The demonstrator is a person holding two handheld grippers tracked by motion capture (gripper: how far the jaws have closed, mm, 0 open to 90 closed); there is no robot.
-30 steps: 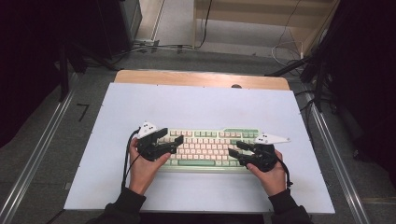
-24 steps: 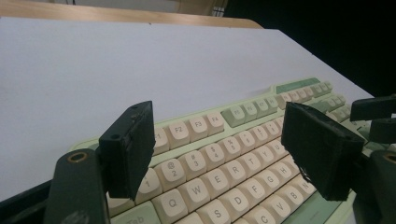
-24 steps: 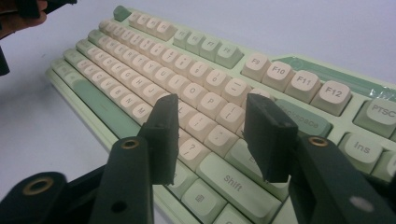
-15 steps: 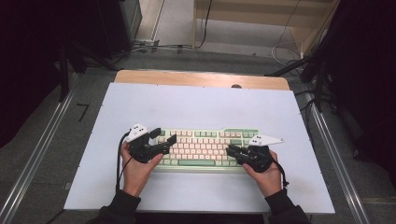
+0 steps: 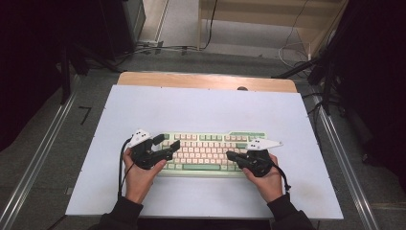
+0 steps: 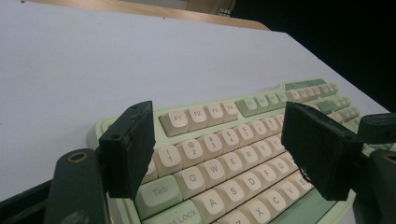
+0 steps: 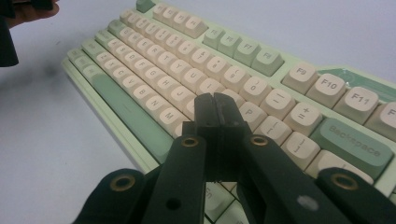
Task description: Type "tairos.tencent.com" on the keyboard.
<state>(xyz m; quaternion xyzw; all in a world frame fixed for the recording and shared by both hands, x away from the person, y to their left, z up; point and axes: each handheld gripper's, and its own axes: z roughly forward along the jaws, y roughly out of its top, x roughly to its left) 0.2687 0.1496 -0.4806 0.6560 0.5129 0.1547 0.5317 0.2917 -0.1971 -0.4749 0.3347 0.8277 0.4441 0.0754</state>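
Mechanical keyboard [image 5: 210, 152]: right gripper [image 7: 215, 112] jaws just clenched empty, poised as key-pressing tip; left gripper [image 6: 219, 154] released, spread above Tab-side keys.

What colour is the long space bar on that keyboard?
Soft green, like the frame; the letter keys are cream. The space bar on the keyboard shows best in the right gripper view.

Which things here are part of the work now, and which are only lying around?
In the work: keyboard; left gripper, jaws open over its left end; right gripper, jaws shut with nothing between them, above the keys.

Just there: white table; cables on the floor.
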